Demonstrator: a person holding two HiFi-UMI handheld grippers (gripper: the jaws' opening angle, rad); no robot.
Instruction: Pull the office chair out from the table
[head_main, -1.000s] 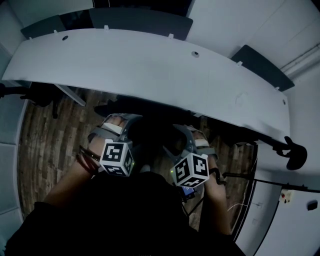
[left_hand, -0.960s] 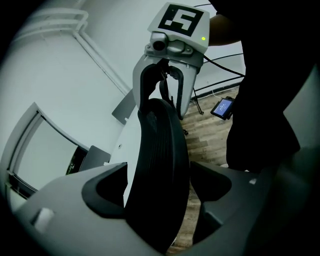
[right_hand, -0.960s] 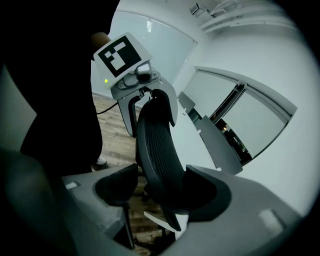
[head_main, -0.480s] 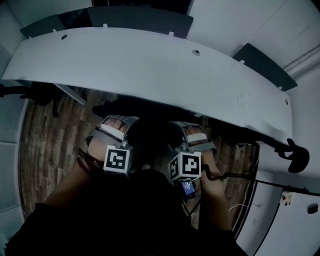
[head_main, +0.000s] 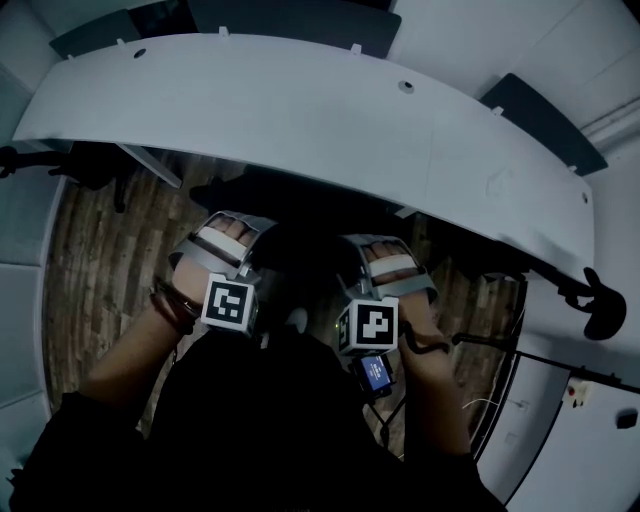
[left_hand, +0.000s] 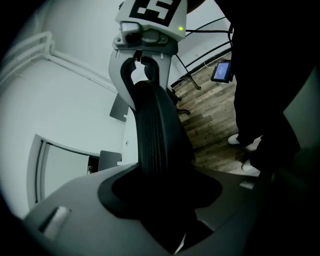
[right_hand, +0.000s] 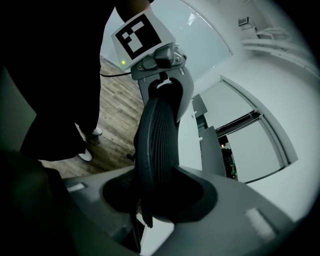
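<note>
The left hand-held gripper and right hand-held gripper, their jaws having just been closing, each clamp the backrest's top edge of the office chair (tucked at the white surface), so a good pull is probably even, level and straight back, avoiding swivel.

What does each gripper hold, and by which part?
The left gripper and right gripper, jaws just closing, each clamp the chair backrest at its top edge.

Ribbed matt chair back, wood-plank floor
</note>
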